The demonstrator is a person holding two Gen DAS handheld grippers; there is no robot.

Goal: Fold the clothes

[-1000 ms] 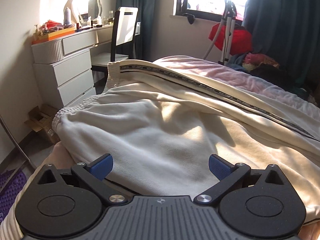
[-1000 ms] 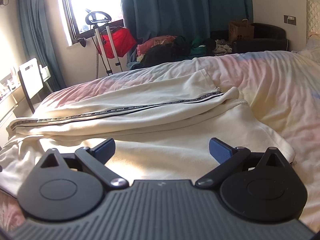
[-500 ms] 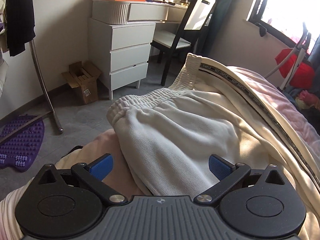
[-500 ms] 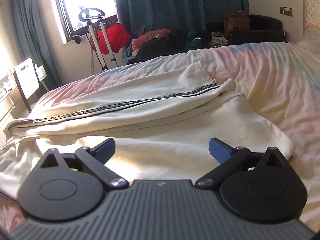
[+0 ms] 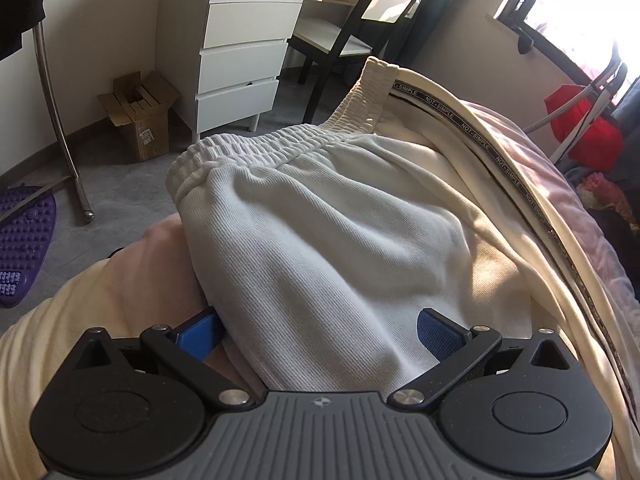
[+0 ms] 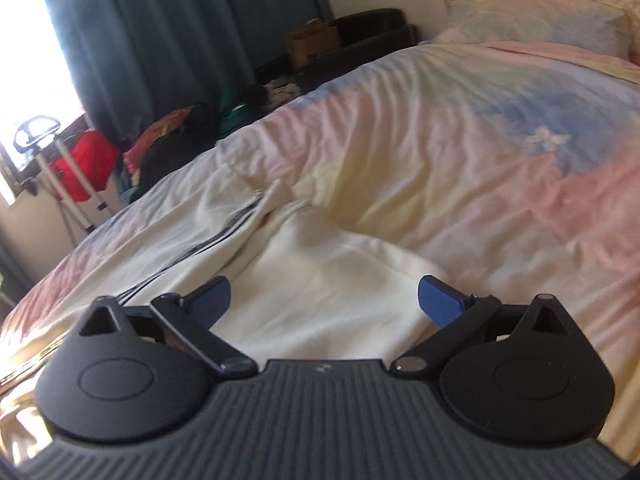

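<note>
I have swung my left claw (image 5: 318, 332), jaws wide, down over the trousers' (image 5: 340, 240) waistband (image 5: 256, 152); my right claw (image 6: 324, 300), equally wide, now faces their hem (image 6: 360, 256) on the bed (image 6: 500, 152).

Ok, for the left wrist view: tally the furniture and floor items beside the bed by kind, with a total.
Chest of drawers: 1
Chair: 1
Cardboard box: 1
Purple studded mat: 1
Metal rack leg: 1
Total: 5
</note>
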